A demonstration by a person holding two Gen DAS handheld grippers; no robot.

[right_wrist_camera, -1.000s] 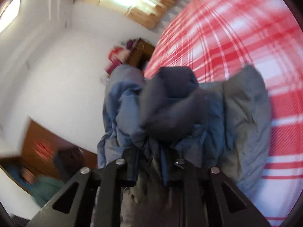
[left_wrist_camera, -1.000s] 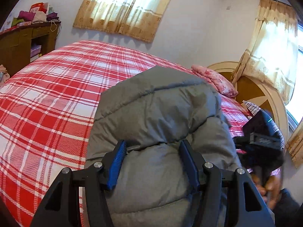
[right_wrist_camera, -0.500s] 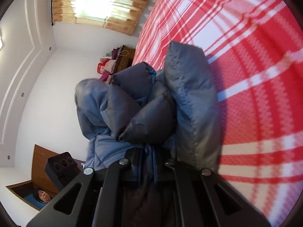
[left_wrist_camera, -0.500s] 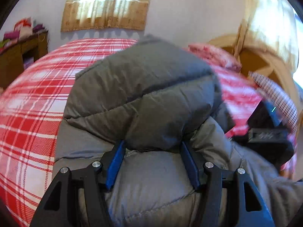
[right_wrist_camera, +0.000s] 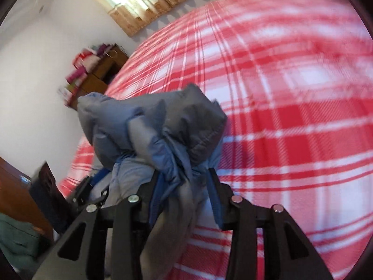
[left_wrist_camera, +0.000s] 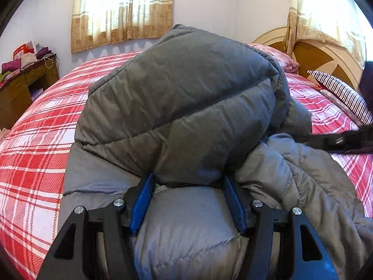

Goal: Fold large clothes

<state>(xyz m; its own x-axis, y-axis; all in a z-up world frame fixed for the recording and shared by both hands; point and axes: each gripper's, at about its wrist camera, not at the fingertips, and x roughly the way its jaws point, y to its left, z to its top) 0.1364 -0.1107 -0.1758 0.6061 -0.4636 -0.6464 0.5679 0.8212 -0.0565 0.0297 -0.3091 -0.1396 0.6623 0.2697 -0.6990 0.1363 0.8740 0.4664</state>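
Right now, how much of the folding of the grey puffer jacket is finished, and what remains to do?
Done: one padded part of the grey puffer jacket is already turned over onto its body on the red plaid bed. In hand: the left gripper pinches that fold; the right gripper has bunched fabric between its jaws, which are opening. Left: the side by the right gripper lies crumpled, so the bundle is not yet flat and neat.

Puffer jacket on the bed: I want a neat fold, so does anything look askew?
Yes. The grey puffer jacket humps up in a bulging fold on the red plaid bedspread, and its right side trails off crumpled and uneven rather than lying flat.
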